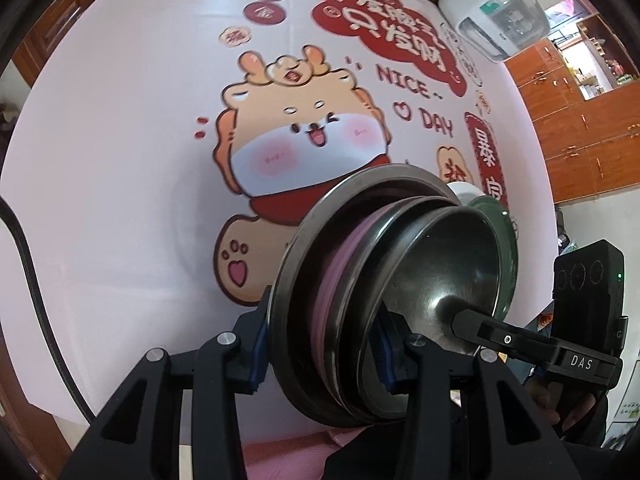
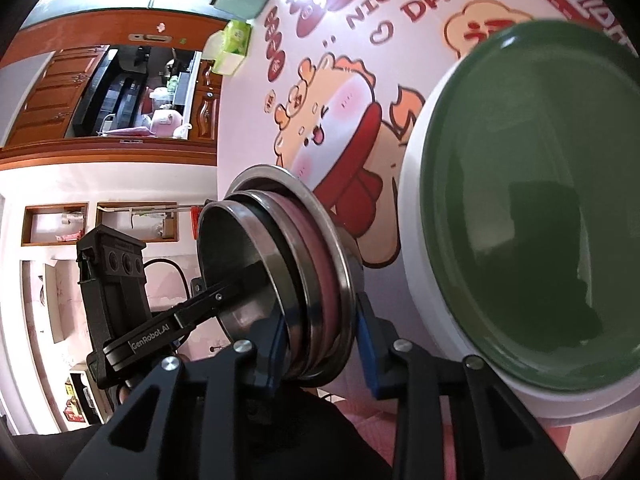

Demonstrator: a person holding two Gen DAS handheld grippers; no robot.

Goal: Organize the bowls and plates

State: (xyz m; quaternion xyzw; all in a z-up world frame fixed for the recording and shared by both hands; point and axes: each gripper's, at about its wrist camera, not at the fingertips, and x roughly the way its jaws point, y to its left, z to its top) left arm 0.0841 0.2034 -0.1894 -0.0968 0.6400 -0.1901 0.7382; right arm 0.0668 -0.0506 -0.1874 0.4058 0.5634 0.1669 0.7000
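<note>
My left gripper (image 1: 320,344) is pinched across the rim of a nested stack of dishes (image 1: 360,280), blue pads pressing either side. The stack is round and mostly polished steel: a wide flat-rimmed steel plate (image 1: 298,264) on the outside, a matte pink dish (image 1: 340,268) sandwiched within, and a shiny steel bowl (image 1: 440,264) innermost. My right gripper (image 2: 320,344) straddles the opposite edge of the same stack, one pad inside the bowl against the rims and the other just off the plate's back; I cannot tell if it grips. Both grippers point steeply down, the stack tipped on edge above the glossy cartoon-printed tablecloth (image 1: 120,160). Just right of the stack sits a green plate (image 2: 532,208) in a white dish (image 2: 416,216).
</note>
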